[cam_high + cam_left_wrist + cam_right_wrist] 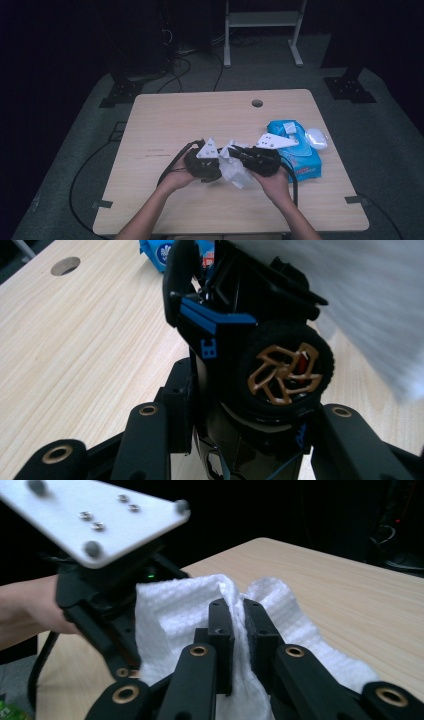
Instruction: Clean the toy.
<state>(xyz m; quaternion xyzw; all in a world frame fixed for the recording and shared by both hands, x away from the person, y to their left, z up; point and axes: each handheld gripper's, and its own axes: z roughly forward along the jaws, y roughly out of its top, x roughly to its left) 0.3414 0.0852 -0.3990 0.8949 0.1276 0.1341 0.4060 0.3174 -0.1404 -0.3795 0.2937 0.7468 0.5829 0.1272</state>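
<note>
A dark room with grey floor is seen; a light wood table (165, 120) with a hole (257, 103) stands in it. A blue wipes pack (300, 150) lies at its right edge. A black toy car (250, 360) is clamped in the left gripper (207, 165), above the table. A white wipe (175, 615) is pinched in the right gripper (239, 625), touching the car.

Dim lab/test room w/ lone wooden table (165, 125), floor cables (185, 70), metal stand bases (117, 92).
</note>
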